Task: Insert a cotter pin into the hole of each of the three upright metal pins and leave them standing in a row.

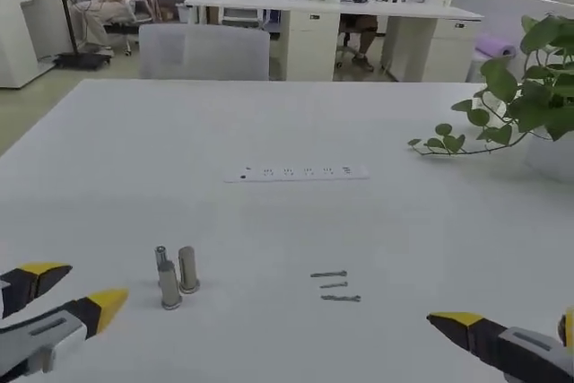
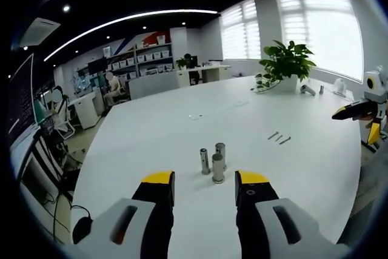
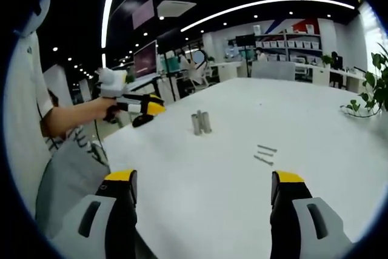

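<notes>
Head view: three metal pins (image 1: 176, 275) stand clustered at lower left of the white worktop (image 1: 359, 123), and three cotter pins (image 1: 334, 285) lie apart to their right. Left gripper view: the left gripper (image 2: 205, 187) gapes empty at the bottom, with the metal pins just above its jaws. Right gripper view: the right gripper (image 3: 203, 185) is spread wide and empty at the bottom.

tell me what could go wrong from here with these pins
The three metal pins stand bunched close together, so the open left tool reaching for one could topple its neighbours. The cotter pins are thin and lie flat on the table, so the right tool may slip off them.
</notes>
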A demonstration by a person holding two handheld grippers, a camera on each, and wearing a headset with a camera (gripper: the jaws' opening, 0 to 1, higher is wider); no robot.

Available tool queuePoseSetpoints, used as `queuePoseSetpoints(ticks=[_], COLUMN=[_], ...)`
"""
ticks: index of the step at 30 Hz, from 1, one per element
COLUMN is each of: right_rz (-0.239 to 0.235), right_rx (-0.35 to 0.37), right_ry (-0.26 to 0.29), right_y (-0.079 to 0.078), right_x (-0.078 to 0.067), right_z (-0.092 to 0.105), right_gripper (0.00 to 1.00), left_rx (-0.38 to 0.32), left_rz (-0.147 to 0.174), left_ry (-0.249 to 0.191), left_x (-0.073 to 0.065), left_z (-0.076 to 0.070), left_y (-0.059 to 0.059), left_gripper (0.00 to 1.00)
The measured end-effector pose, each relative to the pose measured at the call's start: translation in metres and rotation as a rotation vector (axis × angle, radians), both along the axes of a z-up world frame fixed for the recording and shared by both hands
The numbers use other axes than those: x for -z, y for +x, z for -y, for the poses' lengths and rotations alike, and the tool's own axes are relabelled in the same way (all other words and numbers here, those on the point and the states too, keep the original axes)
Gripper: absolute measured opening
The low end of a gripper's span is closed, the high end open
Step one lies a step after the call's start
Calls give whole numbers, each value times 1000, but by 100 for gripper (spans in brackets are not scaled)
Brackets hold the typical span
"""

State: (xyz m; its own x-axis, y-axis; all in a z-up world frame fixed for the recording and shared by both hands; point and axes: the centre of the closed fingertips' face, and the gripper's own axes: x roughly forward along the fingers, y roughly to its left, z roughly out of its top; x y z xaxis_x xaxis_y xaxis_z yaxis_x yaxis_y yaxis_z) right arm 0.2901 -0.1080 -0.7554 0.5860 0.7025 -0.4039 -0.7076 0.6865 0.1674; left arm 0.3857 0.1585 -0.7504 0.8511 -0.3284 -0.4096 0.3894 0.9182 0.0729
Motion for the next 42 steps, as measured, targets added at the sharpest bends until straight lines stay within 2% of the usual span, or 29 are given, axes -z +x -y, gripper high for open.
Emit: queuePoseSetpoints(ticks=[8, 13, 18, 22, 25, 33, 42], right_rz=[-16, -28, -39, -48, -59, -81, -91], right_rx=[5, 7, 11, 16, 19, 23, 20], right_ry=[2, 2, 1, 1, -6, -16, -32], right_y=[5, 8, 11, 12, 12, 14, 18], right_x=[5, 9, 12, 15, 19, 26, 30], right_z=[-1, -2, -3, -3, -3, -4, -8], right_gripper=[92, 92, 92, 92, 91, 91, 90], left_rx=[18, 23, 34, 58, 74, 136, 223], left_rz=[0, -13, -20, -11, -12, -22, -38], left_ry=[8, -16, -7, 7, -2, -4, -18], left_x=[8, 18, 28, 33, 38, 52, 65], left_z=[-2, -1, -1, 2, 4, 10, 20], left_y=[25, 41, 54, 62, 69, 79, 83], left_gripper=[34, 31, 28, 27, 25, 23, 21])
